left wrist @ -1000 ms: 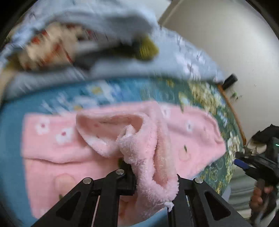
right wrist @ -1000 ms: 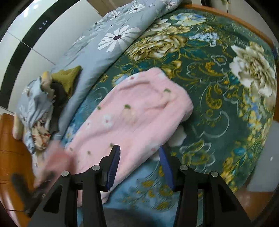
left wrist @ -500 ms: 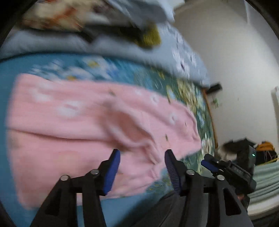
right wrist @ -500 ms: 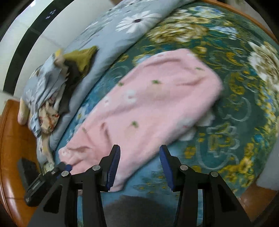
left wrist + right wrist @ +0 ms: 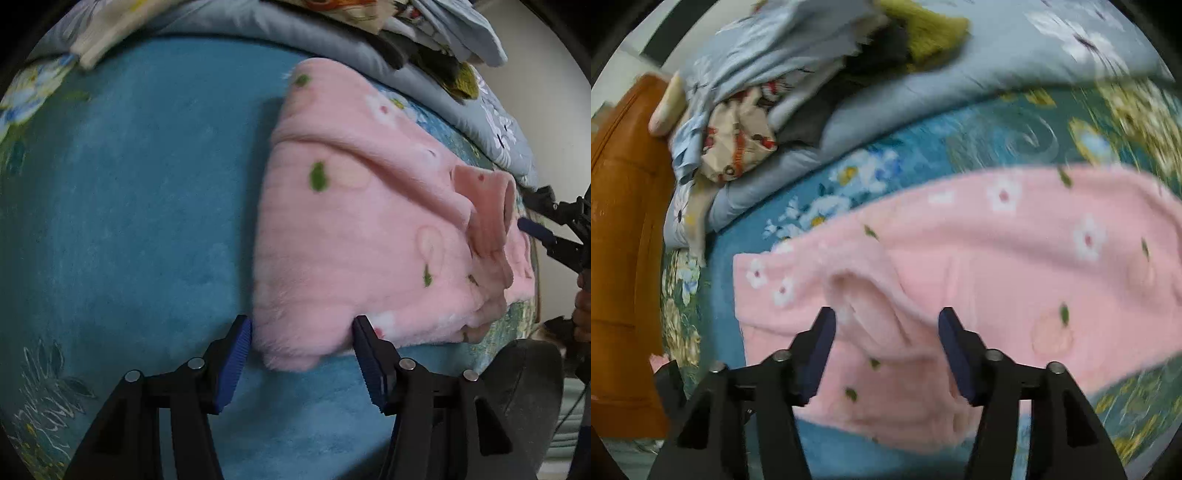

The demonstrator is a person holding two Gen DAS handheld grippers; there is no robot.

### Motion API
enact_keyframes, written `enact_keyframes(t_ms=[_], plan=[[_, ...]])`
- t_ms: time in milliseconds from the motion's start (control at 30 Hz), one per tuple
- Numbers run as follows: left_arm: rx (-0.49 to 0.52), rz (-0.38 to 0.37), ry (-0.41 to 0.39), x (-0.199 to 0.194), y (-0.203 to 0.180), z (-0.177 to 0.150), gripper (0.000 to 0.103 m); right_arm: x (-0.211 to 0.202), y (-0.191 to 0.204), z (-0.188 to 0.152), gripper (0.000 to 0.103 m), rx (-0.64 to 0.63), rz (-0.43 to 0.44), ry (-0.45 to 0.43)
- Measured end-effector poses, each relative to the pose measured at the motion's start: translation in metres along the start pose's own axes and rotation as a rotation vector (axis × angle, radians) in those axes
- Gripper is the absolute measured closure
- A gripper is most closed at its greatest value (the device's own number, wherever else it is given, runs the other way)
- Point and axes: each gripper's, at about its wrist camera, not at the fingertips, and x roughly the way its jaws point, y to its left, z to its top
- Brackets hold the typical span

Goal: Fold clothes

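That pink fleece garment [image 5: 369,229] sprawls centre-right on the teal bedspread [image 5: 129,221]; soft, light and floppy, best pinched at the lower corner. Left gripper [image 5: 301,354] gapes wide there, right gripper [image 5: 884,350] wide and empty over its cuff fold

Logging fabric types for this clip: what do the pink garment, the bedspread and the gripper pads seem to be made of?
Pink garment: looks like plush fleece, matte; a fuzzy nap shows along its edges.
Bedspread: probably short-pile velvety fabric with a printed floral pattern and a soft sheen.
Left gripper pads: blue and ribbed, likely rubber or soft plastic, on black fingers that look like hard plastic.
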Motion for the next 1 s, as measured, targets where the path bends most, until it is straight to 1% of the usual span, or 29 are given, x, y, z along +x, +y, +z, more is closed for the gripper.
enact_keyframes(t_ms=[67,100,167,233,333,367,400,433,467,500,533,600,667,767,833,933,967,1000], plan=[[-0.017,-0.015,0.01,0.002,0.004,0.001,0.041,0.001,0.009,0.005,0.036,-0.042,0.008,-0.01],[-0.021,-0.019,0.016,0.004,0.005,0.001,0.041,0.005,0.015,0.007,0.028,-0.069,-0.004,-0.004],[-0.013,-0.015,0.026,0.007,0.003,0.002,0.041,0.014,0.026,0.012,0.027,-0.136,-0.054,0.013],[-0.004,-0.011,0.026,0.006,0.0,0.001,0.041,0.028,0.035,0.017,0.027,-0.165,-0.11,0.04],[-0.006,-0.023,0.021,0.003,0.0,0.0,0.041,0.044,0.033,0.023,0.028,-0.134,-0.155,0.078],[-0.01,-0.03,0.02,0.003,0.001,0.0,0.041,0.048,0.031,0.023,0.03,-0.11,-0.167,0.095],[-0.016,-0.036,0.02,0.002,0.002,-0.001,0.041,0.05,0.029,0.023,0.05,-0.091,-0.172,0.108],[-0.024,-0.043,0.02,0.002,0.004,-0.001,0.041,0.052,0.027,0.023,0.085,-0.074,-0.177,0.123],[-0.032,-0.052,0.02,0.001,0.005,-0.001,0.041,0.053,0.025,0.023,0.098,-0.065,-0.181,0.147],[-0.036,-0.056,0.02,0.0,0.006,-0.001,0.041,0.05,0.024,0.023,0.097,-0.059,-0.176,0.166],[-0.04,-0.059,0.02,-0.001,0.007,-0.001,0.041,0.046,0.024,0.023,0.097,-0.058,-0.144,0.169],[-0.042,-0.061,0.018,-0.001,0.007,-0.001,0.041,0.025,0.022,0.027,0.097,-0.03,-0.029,0.149],[-0.042,-0.061,0.016,-0.002,0.01,-0.002,0.041,-0.003,0.01,0.033,0.097,0.031,0.095,0.085],[-0.061,-0.068,0.028,0.0,0.018,-0.001,0.041,-0.009,-0.021,0.038,0.097,0.097,0.055,0.073],[-0.068,-0.07,0.028,-0.001,0.02,-0.001,0.041,0.013,-0.035,0.033,0.097,0.102,-0.022,0.155],[-0.078,-0.073,0.028,-0.004,0.022,-0.001,0.041,0.033,-0.044,0.022,0.092,0.103,-0.024,0.202],[-0.081,-0.073,0.027,-0.005,0.022,-0.001,0.041,0.04,-0.047,0.018,0.088,0.104,-0.025,0.217],[-0.084,-0.074,0.027,-0.006,0.023,-0.001,0.041,0.046,-0.05,0.014,0.073,0.105,-0.025,0.232]])
